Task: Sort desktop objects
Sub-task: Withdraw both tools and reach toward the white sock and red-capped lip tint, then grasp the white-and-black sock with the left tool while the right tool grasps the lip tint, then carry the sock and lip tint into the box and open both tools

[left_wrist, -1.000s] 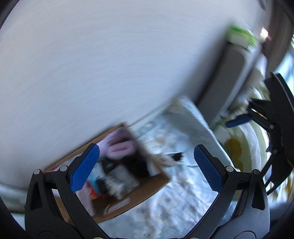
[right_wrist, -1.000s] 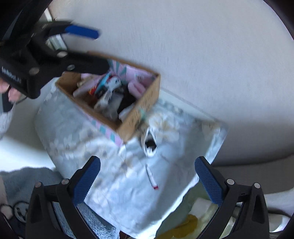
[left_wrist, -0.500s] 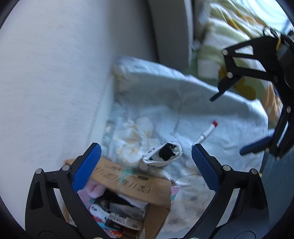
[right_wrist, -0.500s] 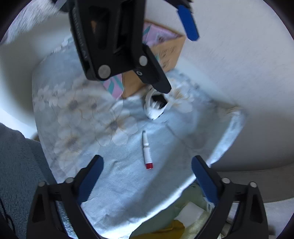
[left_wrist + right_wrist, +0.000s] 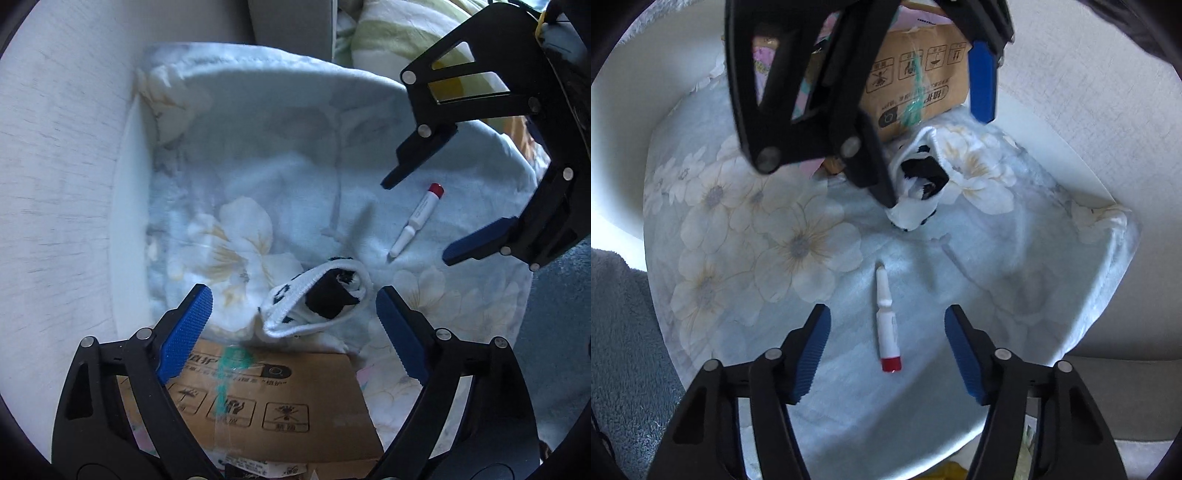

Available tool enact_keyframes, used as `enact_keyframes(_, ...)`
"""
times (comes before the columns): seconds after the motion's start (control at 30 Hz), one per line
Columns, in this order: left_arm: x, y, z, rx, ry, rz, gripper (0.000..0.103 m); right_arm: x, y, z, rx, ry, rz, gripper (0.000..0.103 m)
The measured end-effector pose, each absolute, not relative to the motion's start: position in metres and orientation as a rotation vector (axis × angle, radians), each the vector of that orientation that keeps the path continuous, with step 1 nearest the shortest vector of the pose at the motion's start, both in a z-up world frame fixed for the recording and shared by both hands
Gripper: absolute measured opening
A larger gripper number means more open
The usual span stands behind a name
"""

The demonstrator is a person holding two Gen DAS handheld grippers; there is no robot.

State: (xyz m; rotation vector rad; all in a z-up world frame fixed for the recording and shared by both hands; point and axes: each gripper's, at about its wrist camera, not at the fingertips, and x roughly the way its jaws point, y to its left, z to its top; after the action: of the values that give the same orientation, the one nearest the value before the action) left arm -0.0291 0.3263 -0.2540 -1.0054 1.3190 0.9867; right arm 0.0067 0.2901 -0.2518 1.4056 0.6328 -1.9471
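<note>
A white tube with a red cap (image 5: 886,325) lies on the floral blue cloth (image 5: 775,240); it also shows in the left wrist view (image 5: 415,221). My right gripper (image 5: 886,347) is open, its fingers on either side of the tube just above the cloth. A rolled black-and-white sock (image 5: 317,299) lies by the cardboard box (image 5: 258,398). My left gripper (image 5: 291,325) is open and hovers over the sock, above the box's wall. From the right wrist view the sock (image 5: 919,184) and the box (image 5: 916,92) are partly hidden by the left gripper.
The cloth covers a small table against a pale wall (image 5: 55,184). The box holds several packets and pink items. A green-striped pillow (image 5: 406,29) lies beyond the table. Grey carpet (image 5: 620,332) lies beside it.
Both grippers have come down toward the cloth. The left one swung from the wall to above the sock. The right one closed in on the tube, which now lies between its fingers.
</note>
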Motion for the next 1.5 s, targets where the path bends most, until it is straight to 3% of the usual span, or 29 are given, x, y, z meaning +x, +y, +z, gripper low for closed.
enact_keyframes(0.23,-0.031,0.323,-0.271,-1.056,1.330,0.947,0.085,0.011,0.295,-0.259,1.347,0.677,-1.950,0.047)
enact_keyframes(0.4,-0.032,0.319,-0.274,-1.099,1.290,0.925,0.072,0.012,0.301,-0.260,1.331,0.646,-1.955,0.041)
enact_keyframes(0.5,-0.030,0.314,-0.277,-1.119,1.289,0.902,0.058,0.014,0.301,-0.258,1.320,0.631,-1.938,0.031)
enact_keyframes(0.77,-0.029,0.302,-0.272,-1.127,1.234,0.915,0.042,0.017,0.303,-0.253,1.325,0.631,-1.935,0.011)
enact_keyframes(1.2,-0.021,0.285,-0.231,-1.085,1.162,1.002,0.037,0.024,0.307,-0.227,1.320,0.588,-1.965,0.010)
enact_keyframes(1.5,-0.020,0.269,-0.156,-1.013,1.143,1.110,0.037,0.005,0.307,-0.182,1.322,0.560,-1.999,0.010)
